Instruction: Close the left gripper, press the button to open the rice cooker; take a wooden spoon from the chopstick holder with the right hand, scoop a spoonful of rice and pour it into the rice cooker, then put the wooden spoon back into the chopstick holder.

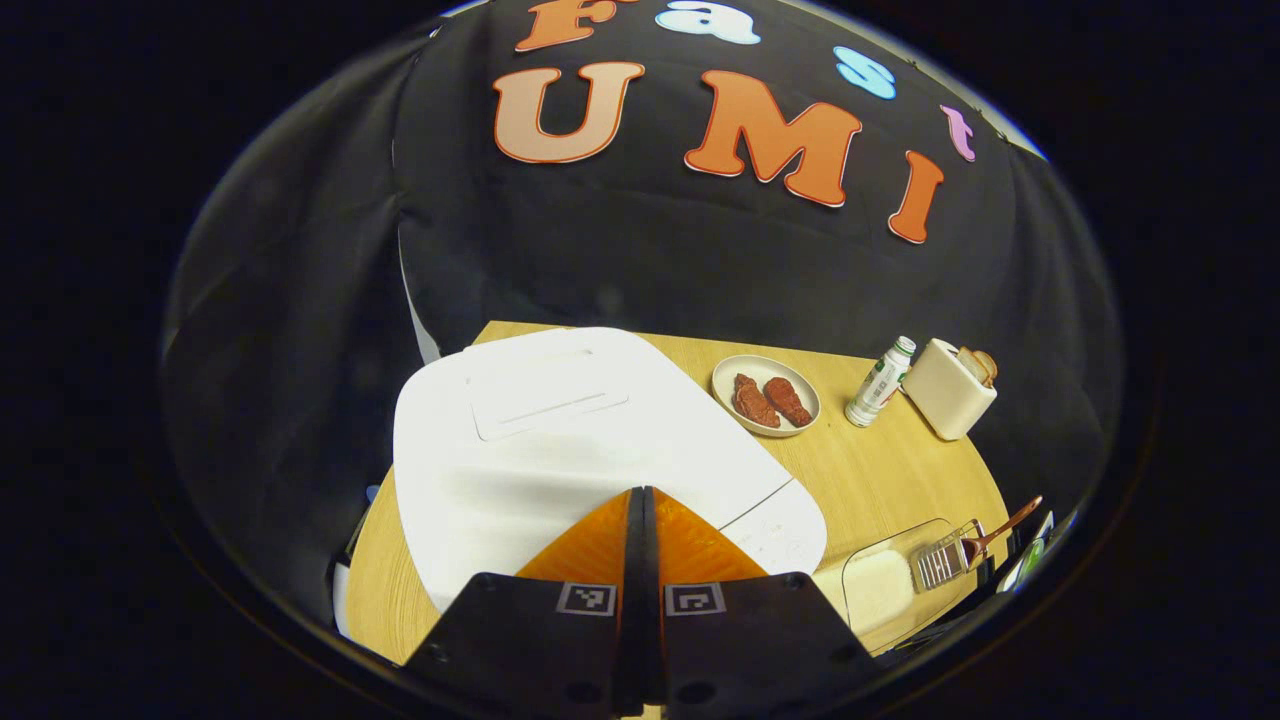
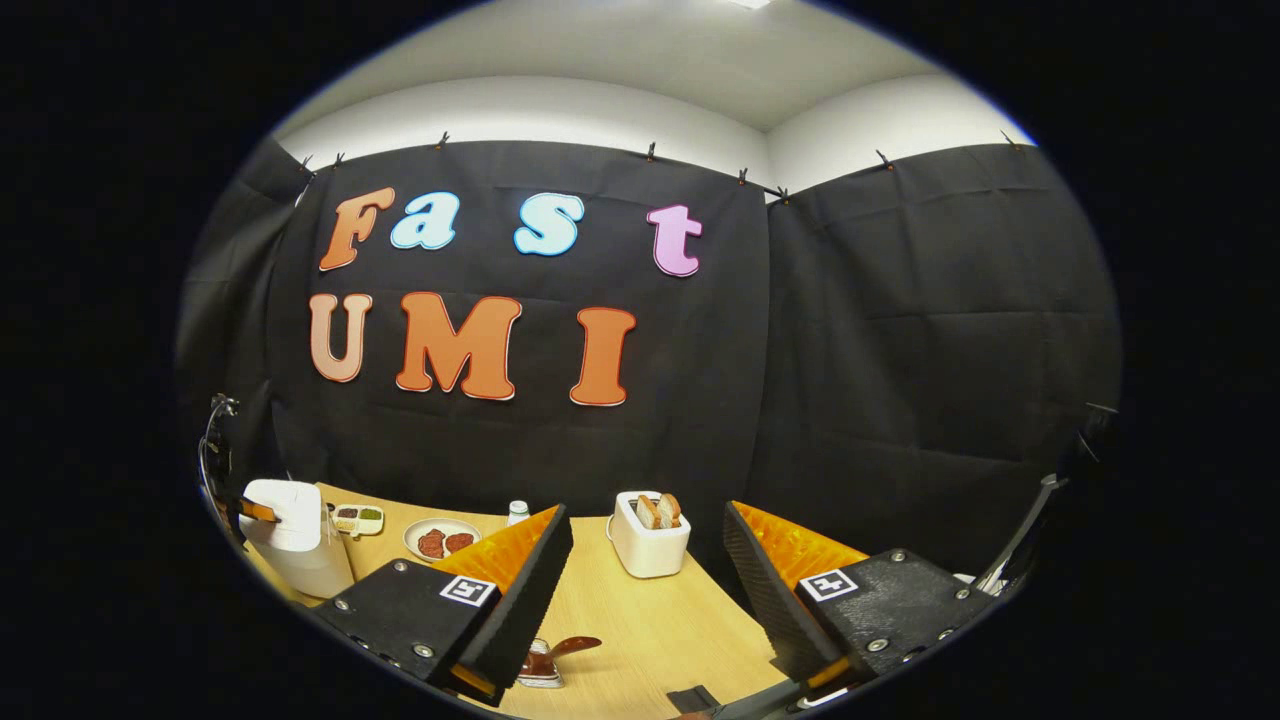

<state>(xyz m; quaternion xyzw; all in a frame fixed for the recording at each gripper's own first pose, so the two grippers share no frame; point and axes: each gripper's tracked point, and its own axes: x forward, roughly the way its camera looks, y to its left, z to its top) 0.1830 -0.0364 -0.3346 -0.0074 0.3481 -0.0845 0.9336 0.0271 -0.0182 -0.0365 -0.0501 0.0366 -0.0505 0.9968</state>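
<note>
White plastic, the rice cooker [image 1: 560,450] sits shut at the left end of the wooden table [image 1: 880,470], its lid flat and its front panel turned toward me. My left gripper [image 1: 641,500] hangs right over that front edge with its two fingers pressed together, no gap between them and nothing caught there. Whether the tips touch the lid I cannot tell. In the right gripper view the same cooker [image 2: 295,550] stands small at the table's far left edge.

Near the right front corner of the table lies a clear container of rice [image 1: 885,580], and just beside it stands the chopstick holder [image 1: 945,562] with the wooden spoon [image 1: 1000,530] leaning out of it, handle up and tilted to the right. In the right gripper view the spoon [image 2: 565,648] and its holder [image 2: 540,668] show low down, just beside my left-hand finger.

My right gripper [image 2: 650,560] is held above the table's front edge with its fingers spread wide and nothing between them.

Farther back along the table a round plate [image 1: 765,395] carries two brown pieces of meat. To its right a small white bottle [image 1: 880,382] stands tilted in the fisheye, and beside it, near the back right corner, a cream toaster [image 1: 948,388] holds slices of bread. From the right gripper view the toaster [image 2: 650,540] stands between my fingers, well apart from them, and a small tray of sauces [image 2: 358,518] lies just behind the cooker.
</note>
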